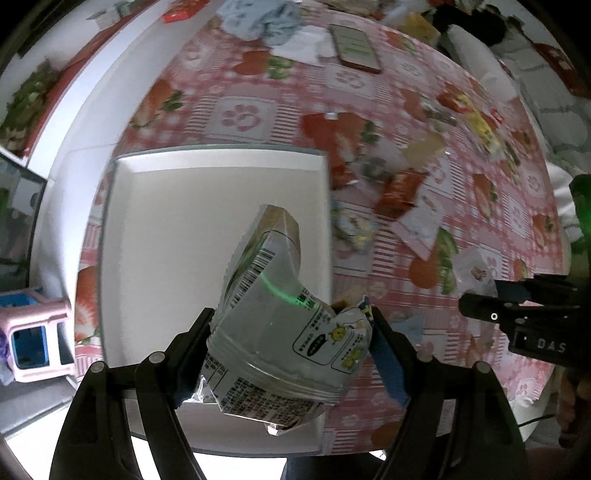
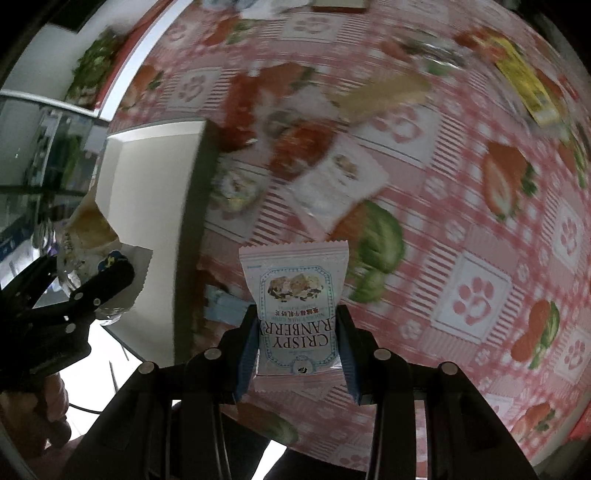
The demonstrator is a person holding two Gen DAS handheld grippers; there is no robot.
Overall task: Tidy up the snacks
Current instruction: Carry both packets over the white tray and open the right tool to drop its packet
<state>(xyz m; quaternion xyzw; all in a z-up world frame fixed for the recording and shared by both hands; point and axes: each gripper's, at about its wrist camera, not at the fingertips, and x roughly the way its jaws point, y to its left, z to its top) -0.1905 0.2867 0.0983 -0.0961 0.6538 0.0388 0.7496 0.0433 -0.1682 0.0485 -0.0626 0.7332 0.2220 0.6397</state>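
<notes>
My left gripper [image 1: 291, 332] is shut on a large silvery snack bag [image 1: 273, 317] with a barcode, and hangs it above the white tray [image 1: 177, 221]. In the right wrist view the same bag [image 2: 88, 236] shows at the left edge, held over the tray [image 2: 155, 177]. My right gripper [image 2: 295, 339] is shut on a small pink-and-white cranberry crisp packet [image 2: 295, 295], held upright above the tablecloth just right of the tray. Several loose snack packets [image 1: 402, 192] lie scattered on the table beyond the tray. The right gripper [image 1: 517, 317] also shows at the right edge of the left wrist view.
A pink checked tablecloth [image 1: 388, 110] with strawberries and paw prints covers the table. A phone [image 1: 356, 48] and a crumpled pale cloth [image 1: 258, 18] lie at the far side. A yellow packet [image 2: 524, 85] lies far right. A pink stool [image 1: 33, 339] stands on the floor left.
</notes>
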